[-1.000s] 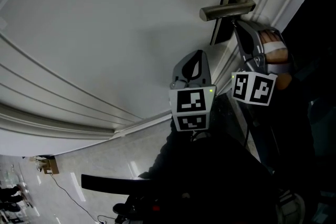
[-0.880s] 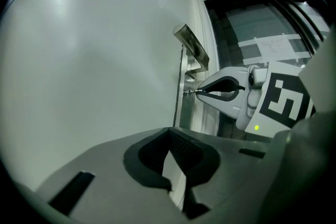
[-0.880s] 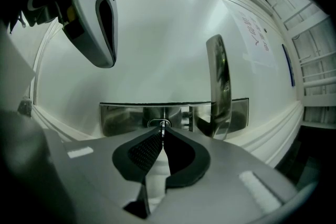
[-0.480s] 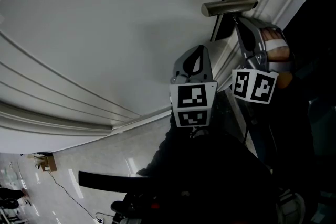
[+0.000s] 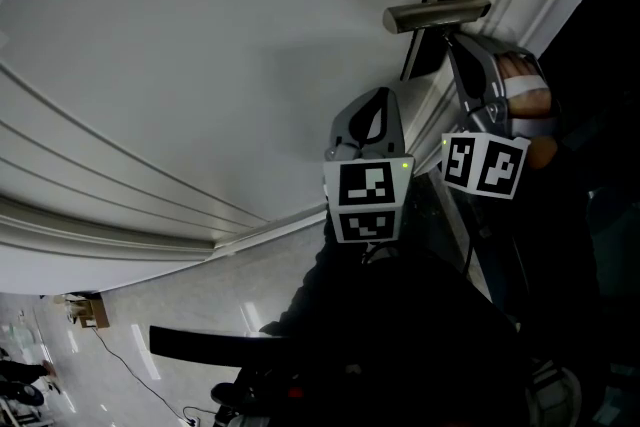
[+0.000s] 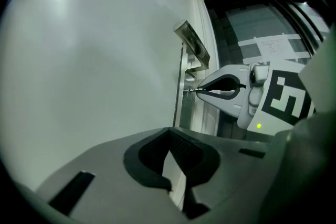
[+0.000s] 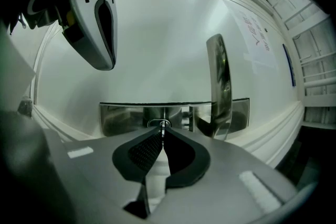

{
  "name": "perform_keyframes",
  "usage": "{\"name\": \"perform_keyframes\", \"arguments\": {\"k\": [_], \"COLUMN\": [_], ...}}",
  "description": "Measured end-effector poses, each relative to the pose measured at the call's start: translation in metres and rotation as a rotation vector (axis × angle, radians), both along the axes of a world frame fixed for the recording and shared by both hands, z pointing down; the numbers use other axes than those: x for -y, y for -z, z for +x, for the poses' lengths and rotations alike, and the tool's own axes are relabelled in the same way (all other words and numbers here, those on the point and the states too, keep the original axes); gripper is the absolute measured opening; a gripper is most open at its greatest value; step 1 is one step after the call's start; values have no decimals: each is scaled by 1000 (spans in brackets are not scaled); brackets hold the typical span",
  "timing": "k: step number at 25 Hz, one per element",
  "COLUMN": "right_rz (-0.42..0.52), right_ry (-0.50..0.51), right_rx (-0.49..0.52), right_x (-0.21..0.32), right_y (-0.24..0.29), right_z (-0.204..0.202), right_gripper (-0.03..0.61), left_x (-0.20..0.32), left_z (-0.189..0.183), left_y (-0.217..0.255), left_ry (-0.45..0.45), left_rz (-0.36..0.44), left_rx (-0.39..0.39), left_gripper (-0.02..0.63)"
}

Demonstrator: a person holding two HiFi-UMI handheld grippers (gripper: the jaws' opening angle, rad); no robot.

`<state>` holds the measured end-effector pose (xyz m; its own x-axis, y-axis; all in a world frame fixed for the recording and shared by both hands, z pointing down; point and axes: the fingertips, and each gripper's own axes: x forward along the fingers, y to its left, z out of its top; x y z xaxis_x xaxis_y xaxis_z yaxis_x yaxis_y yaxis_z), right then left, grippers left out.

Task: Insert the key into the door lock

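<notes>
Head view: the left gripper point(image 5: 376, 105) is seen in front of the white door point(image 5: 200, 65), below the lever handle point(image 5: 435, 13). The right gripper point(image 5: 455, 45) is pointed just under that handle.

Left gripper view: the left gripper's jaws are pressed together with nothing between them. Ahead and to their right, the key point(image 6: 191, 90) is carried at the right gripper's tips and touches the lock plate point(image 6: 180, 107).

Right gripper view: the right gripper's jaws are pinched on the key, whose tip sits at the keyhole directly ahead. The handle stands right of the jaws.
</notes>
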<state>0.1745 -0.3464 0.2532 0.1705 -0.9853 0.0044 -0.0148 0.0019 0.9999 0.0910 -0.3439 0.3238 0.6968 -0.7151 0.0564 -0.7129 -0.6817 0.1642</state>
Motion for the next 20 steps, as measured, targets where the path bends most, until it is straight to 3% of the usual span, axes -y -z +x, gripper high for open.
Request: {"name": "perform_keyframes", "arguments": {"k": [20], "right_rz": [5], "right_ry": [-8], "right_rx": [-3], "right_x": [7], "right_y": [-1], "right_z": [2], "right_gripper": [12], "left_x": [9], "left_z": [-3], "left_y": [-4], "left_ry": [6], "left_rz": [-5], "left_rx": [-1], "left_gripper": [2]}}
